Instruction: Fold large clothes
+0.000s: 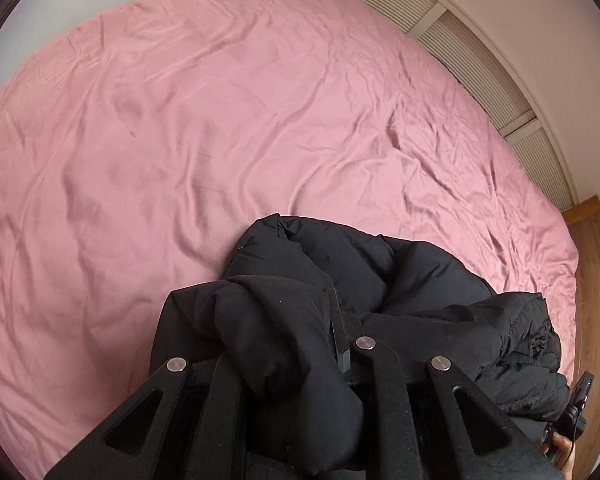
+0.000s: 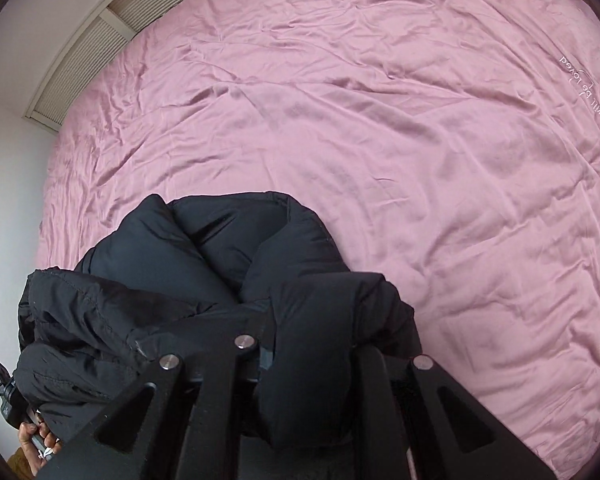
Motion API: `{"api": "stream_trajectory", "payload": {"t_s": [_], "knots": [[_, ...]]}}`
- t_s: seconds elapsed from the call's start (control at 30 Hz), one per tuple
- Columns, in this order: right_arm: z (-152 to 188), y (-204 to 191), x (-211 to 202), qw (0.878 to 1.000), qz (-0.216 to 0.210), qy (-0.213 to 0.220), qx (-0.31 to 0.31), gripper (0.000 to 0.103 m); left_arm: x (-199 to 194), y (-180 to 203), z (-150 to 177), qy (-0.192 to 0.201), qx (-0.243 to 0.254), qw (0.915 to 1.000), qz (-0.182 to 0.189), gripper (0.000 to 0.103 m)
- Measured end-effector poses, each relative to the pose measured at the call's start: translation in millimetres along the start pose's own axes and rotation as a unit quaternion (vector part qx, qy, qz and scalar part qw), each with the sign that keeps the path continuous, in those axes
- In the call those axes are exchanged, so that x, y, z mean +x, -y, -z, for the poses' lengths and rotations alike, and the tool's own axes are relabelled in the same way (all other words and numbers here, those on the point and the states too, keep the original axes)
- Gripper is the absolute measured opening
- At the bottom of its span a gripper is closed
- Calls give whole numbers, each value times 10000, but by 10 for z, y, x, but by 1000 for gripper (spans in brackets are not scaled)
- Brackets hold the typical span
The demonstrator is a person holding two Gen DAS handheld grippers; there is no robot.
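Note:
A black puffer jacket (image 1: 400,272) hangs bunched over the near edge of a pink bed sheet (image 1: 220,120). My left gripper (image 1: 300,344) is shut on a thick fold of it, and the padding bulges over the fingers and hides the tips. In the right wrist view the same jacket (image 2: 220,248) spreads to the left, with its collar folds facing the bed. My right gripper (image 2: 312,340) is shut on another puffy fold, which covers its fingertips too. The two grips sit close together along one edge of the jacket.
The wrinkled pink sheet (image 2: 420,160) covers the whole bed and carries white embroidered writing (image 2: 580,80) at the right. A slatted beige panel (image 1: 460,40) runs along the wall behind. Wooden floor (image 1: 592,280) shows beside the bed. A hand (image 2: 32,440) holds the other gripper's handle.

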State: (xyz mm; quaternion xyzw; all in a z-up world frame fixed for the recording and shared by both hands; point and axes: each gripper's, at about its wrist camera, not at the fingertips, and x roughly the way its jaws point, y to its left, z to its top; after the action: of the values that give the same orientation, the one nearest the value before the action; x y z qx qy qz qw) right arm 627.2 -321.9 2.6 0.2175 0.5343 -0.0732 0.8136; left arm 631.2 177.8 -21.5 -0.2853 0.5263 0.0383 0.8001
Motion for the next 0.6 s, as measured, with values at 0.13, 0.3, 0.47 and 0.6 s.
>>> {"api": "stream_trajectory", "payload": {"t_s": [0.13,0.3,0.47,0.6], "knots": [[-114,-68,358,9998,142,-140,-48,10,374,26,-45,-186,149,9995,-185,17],[-183,-121,534,9993,284,-231,-111,10,507,51,-78,-328,171,9990,-265,17],[-210,-98,506,9991,185,-359,-88,14,414,37,-135,-541,174,9983,-146,22],[-223,-106,406,9991,111,-370,-161,19,214,24,-212,-594,162,9981,72,35]]}}
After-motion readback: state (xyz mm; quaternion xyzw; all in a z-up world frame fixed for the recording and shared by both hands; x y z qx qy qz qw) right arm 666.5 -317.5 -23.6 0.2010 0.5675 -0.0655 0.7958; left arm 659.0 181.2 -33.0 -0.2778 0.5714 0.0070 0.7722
